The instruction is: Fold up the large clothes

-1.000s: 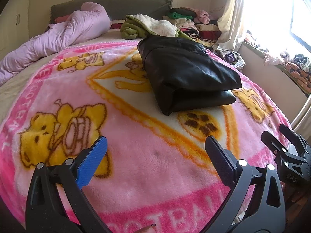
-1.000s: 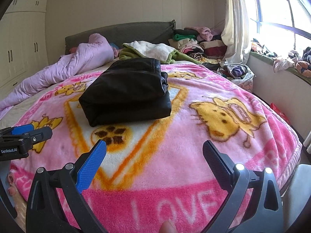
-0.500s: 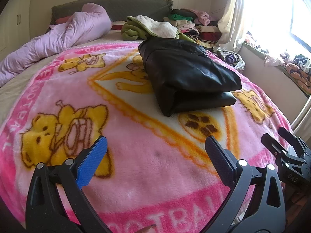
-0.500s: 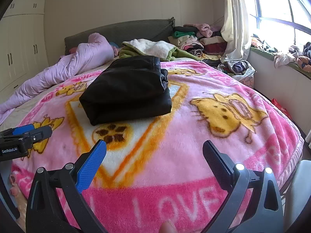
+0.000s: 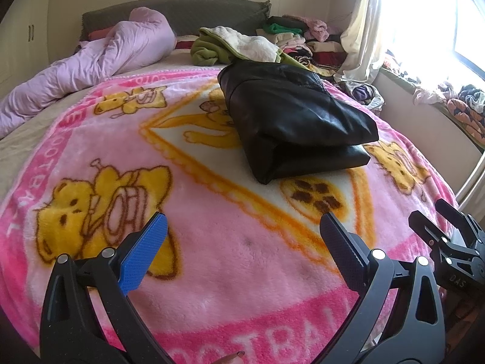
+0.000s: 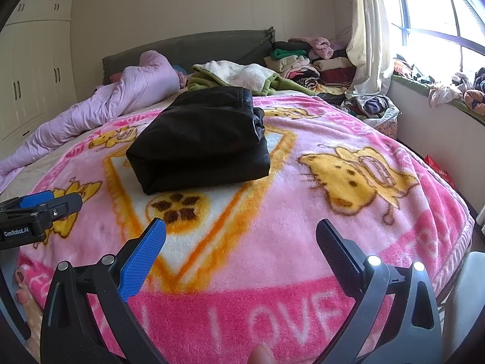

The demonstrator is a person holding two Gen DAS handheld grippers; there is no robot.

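The black jacket [image 6: 200, 139] is seen folded at the middle of the pink blanket [image 6: 348, 242] on the bed, far from both claws. The left claw [image 5: 242, 251] and right claw [image 6: 241, 251] are held spread and empty. If nudged, the slick layers could be slid apart and the fold undone.

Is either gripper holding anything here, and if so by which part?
Nothing is held. The left gripper and right gripper are both open and empty; the folded black garment lies untouched on the blanket.

Right gripper [image 6: 241, 244] hangs over the pink cartoon blanket [image 6: 303, 212], jaws spread wide, nothing between them. Ahead, the folded black garment [image 6: 200, 138] sits squarely on the blanket. At the left edge, the left gripper [image 6: 39, 207] pokes in, low.
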